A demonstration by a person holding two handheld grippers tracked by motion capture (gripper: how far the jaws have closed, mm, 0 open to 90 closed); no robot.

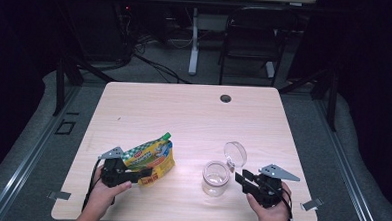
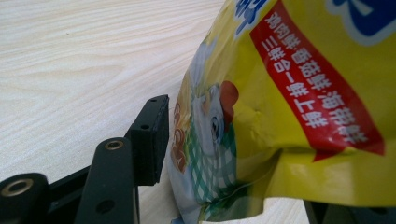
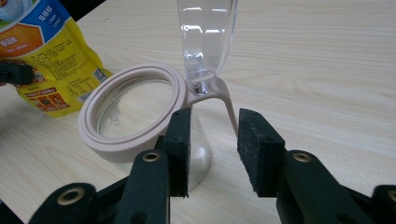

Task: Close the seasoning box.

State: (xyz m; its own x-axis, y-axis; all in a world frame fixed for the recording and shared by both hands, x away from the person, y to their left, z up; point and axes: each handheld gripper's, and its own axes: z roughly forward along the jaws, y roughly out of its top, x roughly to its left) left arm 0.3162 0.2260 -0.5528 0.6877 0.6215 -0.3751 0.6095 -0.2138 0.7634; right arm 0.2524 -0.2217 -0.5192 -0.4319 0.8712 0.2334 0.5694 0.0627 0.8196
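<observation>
Two things matter on this table [image 1: 194,115]: a yellow spouted pouch [image 1: 151,158] standing near the front left, and a clear jar [image 1: 215,178] with its hinged lid [image 1: 235,153] flipped up, standing front right, well apart from the pouch. In the left gripper view the pouch's lower corner sits between the jaws, with a sliver of gap showing beside the one visible pad, so the left gripper [image 1: 140,173] reads as released around it rather than clamped; the far jaw is hidden behind the foil. The right gripper [image 3: 212,151] is spread, its jaws straddling the pinkish hinge strap just beside the jar's collar [image 3: 135,116] without pressing anything. Likely risks from here: with no firm pinch, the soft pouch could slump or topple as the hand shifts, and a careless nudge from the right jaws against the strap could tip the light jar or snap its lid down.
</observation>
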